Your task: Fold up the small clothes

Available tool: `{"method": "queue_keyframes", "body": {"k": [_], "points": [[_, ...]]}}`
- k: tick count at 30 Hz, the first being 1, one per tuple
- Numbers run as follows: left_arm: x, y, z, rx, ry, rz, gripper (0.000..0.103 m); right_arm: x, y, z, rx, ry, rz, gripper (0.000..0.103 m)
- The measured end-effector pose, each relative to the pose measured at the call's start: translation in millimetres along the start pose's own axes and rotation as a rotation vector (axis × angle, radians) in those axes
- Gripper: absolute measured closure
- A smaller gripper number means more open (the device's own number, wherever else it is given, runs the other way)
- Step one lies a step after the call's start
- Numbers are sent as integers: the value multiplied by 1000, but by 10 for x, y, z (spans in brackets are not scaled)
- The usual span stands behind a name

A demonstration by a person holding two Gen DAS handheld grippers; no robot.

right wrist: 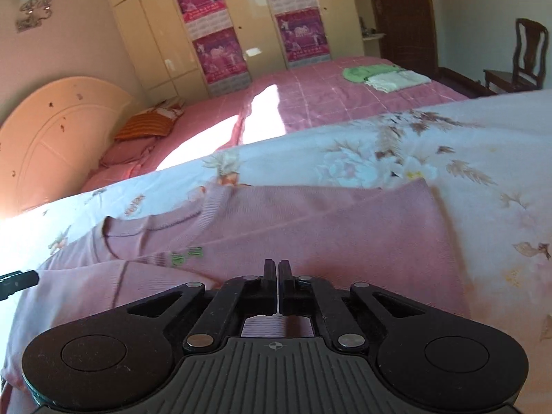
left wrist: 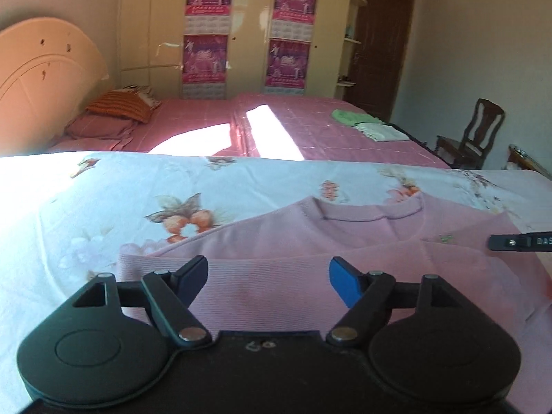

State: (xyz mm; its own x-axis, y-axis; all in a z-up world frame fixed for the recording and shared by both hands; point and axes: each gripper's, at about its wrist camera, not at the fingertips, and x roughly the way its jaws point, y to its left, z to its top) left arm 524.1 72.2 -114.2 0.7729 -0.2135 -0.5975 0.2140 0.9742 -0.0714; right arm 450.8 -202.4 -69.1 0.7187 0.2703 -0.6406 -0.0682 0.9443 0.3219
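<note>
**Two grippers over one pink top**

Two beds fill the room: a far one under a pink cover (left wrist: 310, 127) and a near one under a white floral sheet (left wrist: 103, 186). Sunlight washes out the sheet's left end in the left wrist view, so its pattern there cannot be read.

Spread on the floral sheet lies the pink sweater (left wrist: 303, 241), neckline away from the cameras. A sleeve or side is folded across its front, though where that fold ends is hidden under the tools. Small green lettering on the chest is blurred beyond reading.

Folded green and white clothes (right wrist: 383, 76) sit on the far bed's corner, well apart from the sweater.

Just above the near hem, the left gripper (left wrist: 272, 277) has its jaws spread wide, with nothing between them. The right gripper (right wrist: 278, 276) has its jaws pressed together over the sweater; whether any cloth is pinched between them cannot be told.
</note>
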Motion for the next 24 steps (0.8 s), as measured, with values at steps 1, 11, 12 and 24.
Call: {"method": "queue_keyframes", "body": {"k": [1,11,12,24], "points": [[44,-173,-21,20,2,-29,26,63,159,4,-34,13,36,101],[212,-419,-362,84,61,-61,20,364,364,-131,-100,71,42,81],[142,-366,-385,88,56,-46,19,293,264,-118,-90,66,34,83],[-395,-56,-723,11,54,92,20,-234,187,-612,-192,65,23,86]]}}
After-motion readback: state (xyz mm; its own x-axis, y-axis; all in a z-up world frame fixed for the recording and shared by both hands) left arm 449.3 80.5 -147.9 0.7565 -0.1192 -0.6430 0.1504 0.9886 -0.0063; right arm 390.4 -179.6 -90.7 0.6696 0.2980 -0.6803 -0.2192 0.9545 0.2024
